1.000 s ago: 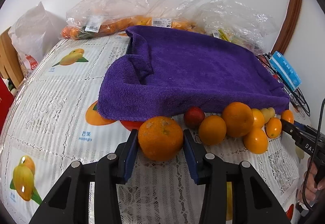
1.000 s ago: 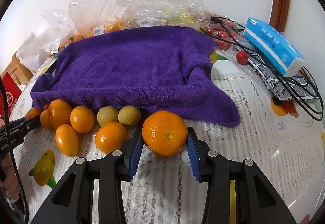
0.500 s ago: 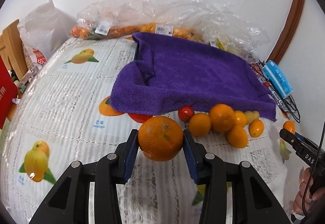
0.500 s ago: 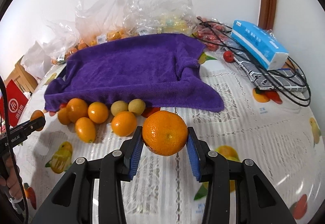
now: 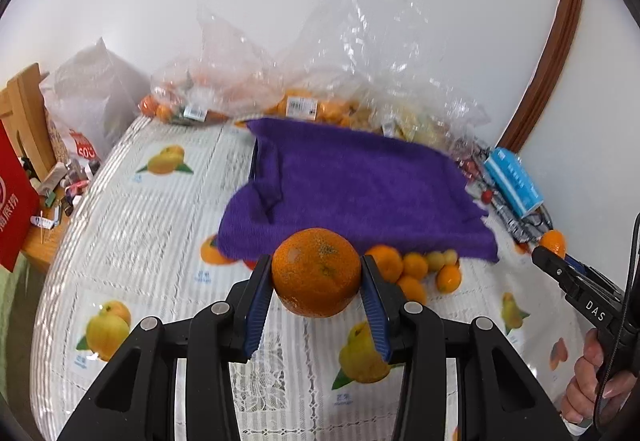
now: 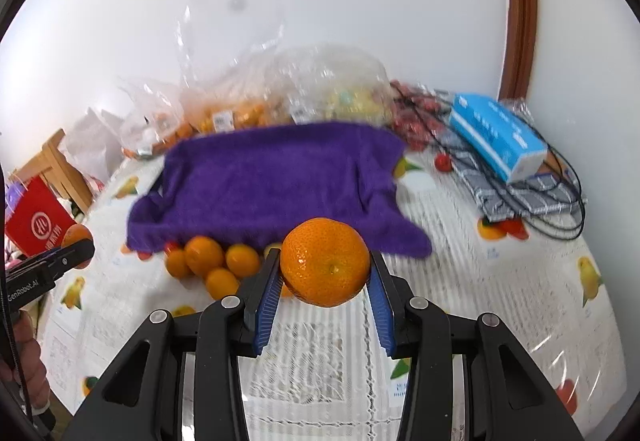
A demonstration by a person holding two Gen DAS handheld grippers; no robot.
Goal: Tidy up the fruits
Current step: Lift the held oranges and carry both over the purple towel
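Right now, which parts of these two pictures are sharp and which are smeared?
Left wrist view: the orange in the left gripper is crisp; purple towel and bags behind are smeared. Right wrist view: its orange is crisp, the tablecloth streaked.

Purple towel (image 6: 272,181) spread mid-table, toward far edge. Blue tissue pack (image 6: 498,135) on cables (image 6: 560,217) at far right corner. Red box (image 5: 12,201) and white bag (image 5: 96,101) beyond table's left edge.
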